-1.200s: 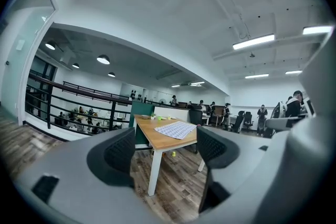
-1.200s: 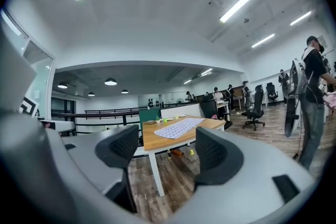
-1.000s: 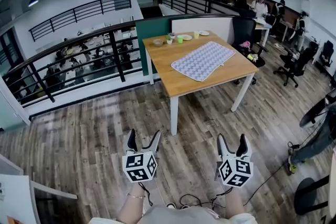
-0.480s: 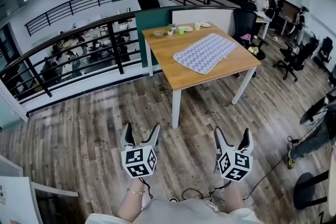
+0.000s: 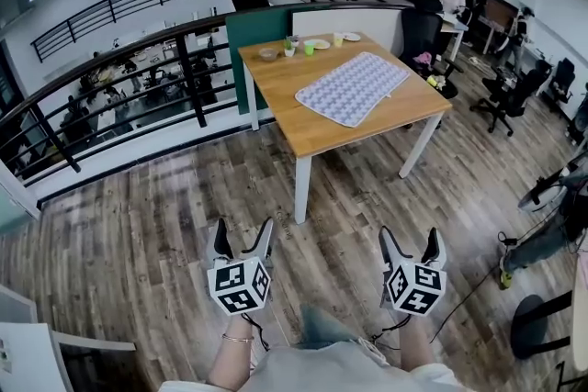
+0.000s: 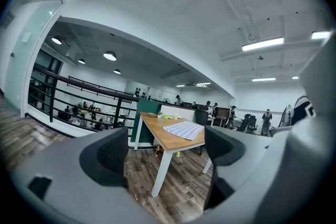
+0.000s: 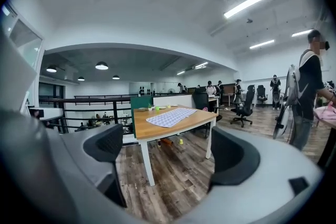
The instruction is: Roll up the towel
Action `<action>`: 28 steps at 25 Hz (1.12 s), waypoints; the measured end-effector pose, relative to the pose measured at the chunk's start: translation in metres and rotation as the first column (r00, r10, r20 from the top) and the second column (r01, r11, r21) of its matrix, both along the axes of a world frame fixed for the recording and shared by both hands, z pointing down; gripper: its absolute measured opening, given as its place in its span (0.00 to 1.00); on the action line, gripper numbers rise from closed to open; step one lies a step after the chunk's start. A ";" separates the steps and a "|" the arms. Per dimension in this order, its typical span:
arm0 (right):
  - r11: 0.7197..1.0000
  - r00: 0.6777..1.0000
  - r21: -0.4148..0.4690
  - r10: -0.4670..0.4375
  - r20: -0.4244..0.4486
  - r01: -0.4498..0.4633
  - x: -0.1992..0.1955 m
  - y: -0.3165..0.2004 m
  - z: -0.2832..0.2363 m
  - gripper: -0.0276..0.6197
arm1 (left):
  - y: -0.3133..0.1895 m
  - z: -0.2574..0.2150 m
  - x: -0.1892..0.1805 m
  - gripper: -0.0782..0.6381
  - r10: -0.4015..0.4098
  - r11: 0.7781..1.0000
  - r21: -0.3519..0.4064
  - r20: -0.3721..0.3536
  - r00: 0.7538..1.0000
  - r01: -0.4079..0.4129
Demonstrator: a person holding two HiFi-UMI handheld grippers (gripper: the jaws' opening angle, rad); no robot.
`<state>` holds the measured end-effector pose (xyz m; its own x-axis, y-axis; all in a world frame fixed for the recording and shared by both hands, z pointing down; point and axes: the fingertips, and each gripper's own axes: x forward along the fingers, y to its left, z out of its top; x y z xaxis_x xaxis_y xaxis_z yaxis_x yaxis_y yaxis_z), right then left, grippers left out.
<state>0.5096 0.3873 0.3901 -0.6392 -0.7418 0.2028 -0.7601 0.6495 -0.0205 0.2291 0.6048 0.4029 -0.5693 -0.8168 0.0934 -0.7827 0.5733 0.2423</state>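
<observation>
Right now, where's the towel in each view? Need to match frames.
Head view: towel upper centre, flat on the wooden table.
Left gripper view: towel just right of centre, below middle.
Right gripper view: towel at centre, slightly below middle.
Shared landmark: the wooden table, with its white legs.

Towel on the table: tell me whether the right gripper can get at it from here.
Probably not yet. The right gripper, jaws just opened and empty, hangs over the floor, short of the table where the towel lies flat. Nothing blocks the way; it only needs carrying closer.
</observation>
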 end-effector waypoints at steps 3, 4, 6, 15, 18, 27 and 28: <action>1.000 1.000 -0.003 -0.008 -0.016 0.008 -0.014 -0.012 0.004 0.86 | -0.009 0.010 -0.017 0.75 -0.016 1.000 0.002 -0.044 0.999 0.016; 1.000 1.000 -0.004 -0.006 -0.013 0.006 -0.018 -0.018 0.005 0.86 | -0.014 0.013 -0.022 0.75 -0.019 1.000 0.000 -0.050 0.999 0.019; 1.000 1.000 -0.010 0.005 -0.007 -0.005 -0.026 -0.035 0.009 0.85 | -0.027 0.016 -0.033 0.75 -0.021 1.000 -0.005 -0.048 0.999 0.021; 0.998 0.999 -0.054 0.035 0.012 -0.034 -0.096 -0.125 0.029 0.82 | -0.116 0.017 -0.115 0.75 -0.004 0.999 -0.036 -0.011 1.000 0.004; 0.997 0.999 -0.066 0.032 -0.006 -0.033 -0.122 -0.161 0.030 0.81 | -0.151 0.020 -0.142 0.75 0.000 0.999 -0.044 -0.021 1.000 -0.001; 0.997 0.998 -0.055 0.056 -0.022 -0.058 -0.183 -0.272 0.019 0.77 | -0.258 0.029 -0.213 0.75 0.024 0.998 -0.053 -0.046 0.999 -0.026; 0.997 0.998 -0.059 0.057 -0.023 -0.058 -0.189 -0.281 0.021 0.76 | -0.268 0.029 -0.218 0.75 0.030 0.998 -0.056 -0.044 0.999 -0.033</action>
<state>0.3210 0.1061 0.4107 -0.5913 -0.7632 0.2606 -0.7967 0.6030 -0.0416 0.0111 0.3367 0.4322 -0.5380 -0.8268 0.1641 -0.7899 0.5625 0.2443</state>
